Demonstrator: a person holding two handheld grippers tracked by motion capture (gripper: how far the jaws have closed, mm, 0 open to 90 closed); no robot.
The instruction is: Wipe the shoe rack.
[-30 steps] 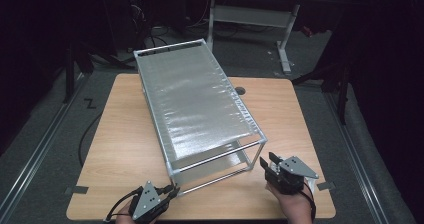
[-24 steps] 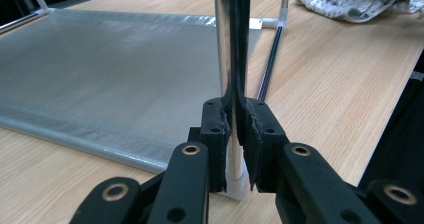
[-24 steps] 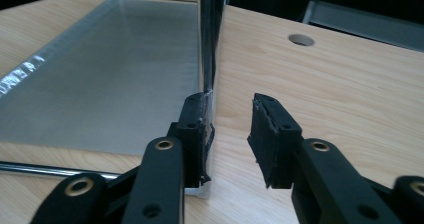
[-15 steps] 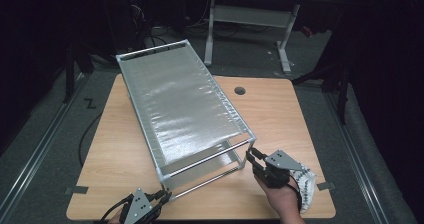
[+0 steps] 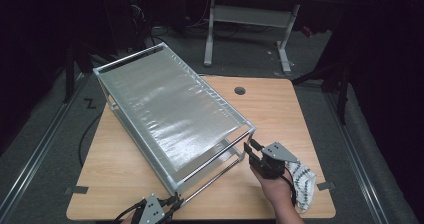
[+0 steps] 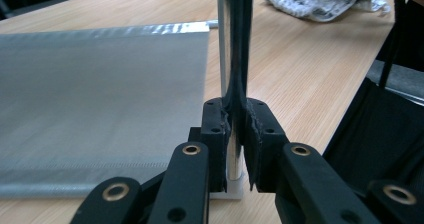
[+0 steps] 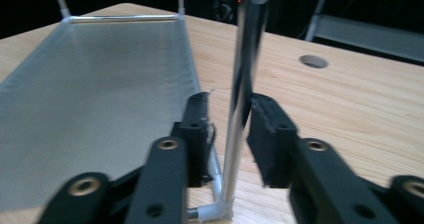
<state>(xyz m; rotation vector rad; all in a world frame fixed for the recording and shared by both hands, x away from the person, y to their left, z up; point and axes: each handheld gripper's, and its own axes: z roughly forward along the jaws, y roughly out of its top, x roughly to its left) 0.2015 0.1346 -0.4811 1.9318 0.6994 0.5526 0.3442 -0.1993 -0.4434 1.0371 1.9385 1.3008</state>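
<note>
Clearly everything turns on the wire shelf rack [image 5: 170, 119], a metal frame with a silvery mesh panel that lies tilted across the wooden surface [image 5: 280, 109], its long axis running from the far left down to the near right. At the near left, the left gripper [image 5: 172, 202] sits at the surface's near edge, its fingers [image 6: 216, 129] clamped tight on the chrome post [image 6: 231, 49] at the rack's near left corner; in the left gripper view the post rises straight up between the pads to a white plastic foot at the base. Further right, the right gripper [image 5: 250, 151] stands at the rack's near right corner. Its fingers [image 7: 197, 129] straddle the upright chrome tube [image 7: 242, 84] there, and they have just been opening: in the right gripper view the tube leans toward the right pad with a plain gap on the left, so I judge that grip slack rather than firm. Each hand therefore has its own corner of the near short end, and the frame's length stretches away from both. Near the right wrist a patterned cloth [image 5: 302, 181] lies on the surface, just beside the hand. A round cable hole [image 5: 240, 90] shows at the far side, well apart from the rack. Nothing else crowds the frame.
</note>
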